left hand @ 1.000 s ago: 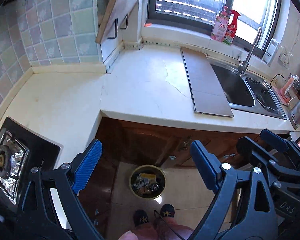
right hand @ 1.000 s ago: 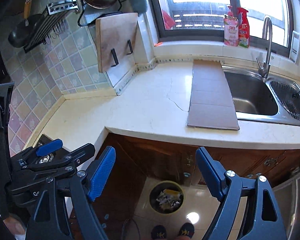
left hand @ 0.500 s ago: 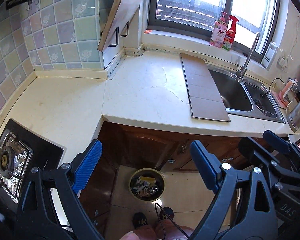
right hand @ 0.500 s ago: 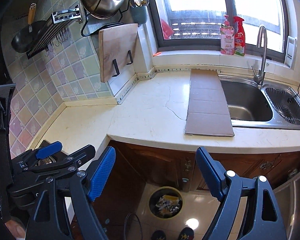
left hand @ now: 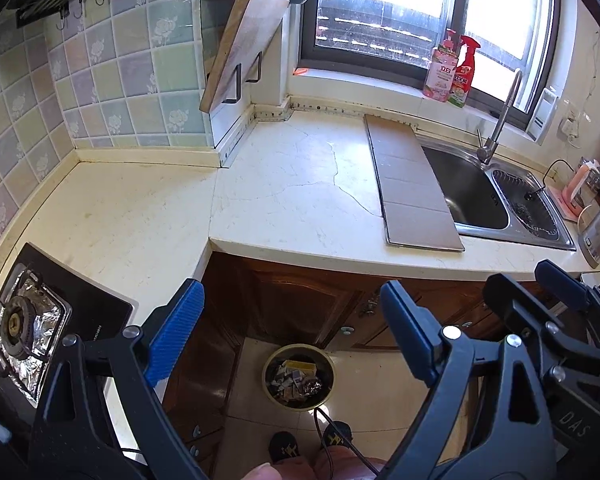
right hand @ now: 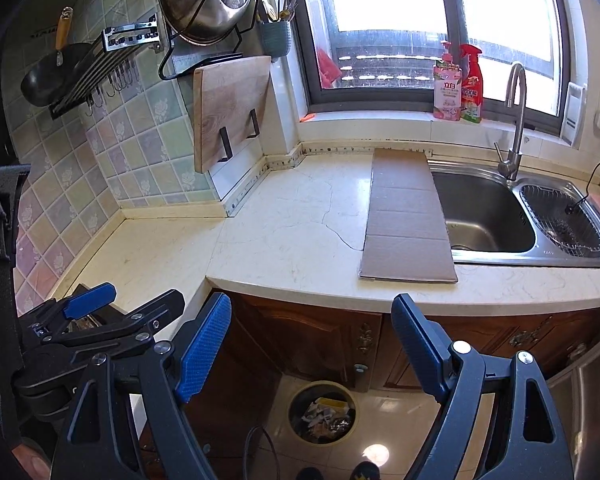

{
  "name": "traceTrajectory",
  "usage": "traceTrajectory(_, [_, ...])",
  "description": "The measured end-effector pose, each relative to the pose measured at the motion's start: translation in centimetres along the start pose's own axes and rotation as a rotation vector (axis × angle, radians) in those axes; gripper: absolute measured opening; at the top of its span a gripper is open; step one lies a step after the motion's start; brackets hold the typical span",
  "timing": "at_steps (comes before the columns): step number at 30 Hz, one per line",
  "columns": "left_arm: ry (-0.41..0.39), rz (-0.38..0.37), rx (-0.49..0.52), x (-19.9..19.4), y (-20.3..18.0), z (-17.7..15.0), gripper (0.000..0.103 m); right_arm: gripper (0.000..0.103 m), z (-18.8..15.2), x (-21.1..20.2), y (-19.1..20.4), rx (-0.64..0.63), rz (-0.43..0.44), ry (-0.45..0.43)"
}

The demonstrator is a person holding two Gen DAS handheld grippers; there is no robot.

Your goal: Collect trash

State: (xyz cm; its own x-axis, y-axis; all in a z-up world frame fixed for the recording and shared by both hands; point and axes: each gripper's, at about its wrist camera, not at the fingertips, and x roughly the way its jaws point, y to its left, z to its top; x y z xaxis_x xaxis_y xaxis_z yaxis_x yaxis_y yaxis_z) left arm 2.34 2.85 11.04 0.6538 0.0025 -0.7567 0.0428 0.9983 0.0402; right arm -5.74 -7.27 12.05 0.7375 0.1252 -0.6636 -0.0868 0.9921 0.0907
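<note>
Trash (left hand: 298, 378) fills a round bin (left hand: 272, 390) that stands on the tiled floor (left hand: 384, 380), at about 6 o'clock in both wrist views, just in front of the dark wooden cabinet doors (left hand: 300, 300) under the desk (left hand: 140, 216). The bin holds crumpled paper and a yellow packet; in the right wrist view the same trash (right hand: 324, 412) shows low between my fingers.

My left hand-held gripper (left hand: 290, 332) hangs above the floor, tilted downward past the desk edge, with its blue fingers (left hand: 176, 332) spread wide and nothing between them. My right hand-held gripper (right hand: 310, 348) has the same downward tilt, its blue pads (right hand: 204, 344) also wide apart and empty. The two sit side by side: the right one shows at 3 to 4 o'clock in the left view, and the left one at 8 o'clock in the right view. A fingertip (left hand: 262, 472) of the person holding the rig peeks in at 6 o'clock, above dark shoes (left hand: 284, 446) on the floor.

The pale L-shaped desk spreads across the middle. A flat strip of cardboard (left hand: 410, 188) lies on it at 2 o'clock, its right edge overlapping the steel sink (left hand: 476, 196). A gas stove (left hand: 28, 328) lined with foil sits at 8 o'clock. A wooden cutting board (left hand: 242, 48) leans in a wall rack at 12 o'clock, and two bottles (left hand: 454, 70) stand on the window sill at 1 o'clock.
</note>
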Motion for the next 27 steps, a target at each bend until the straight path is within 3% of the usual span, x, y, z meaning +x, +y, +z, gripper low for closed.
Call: traceTrajectory(27, [0.008,0.003,0.019,1.8,-0.6,1.3,0.086,0.084,1.0,1.8,-0.5,0.012,-0.022,-0.004])
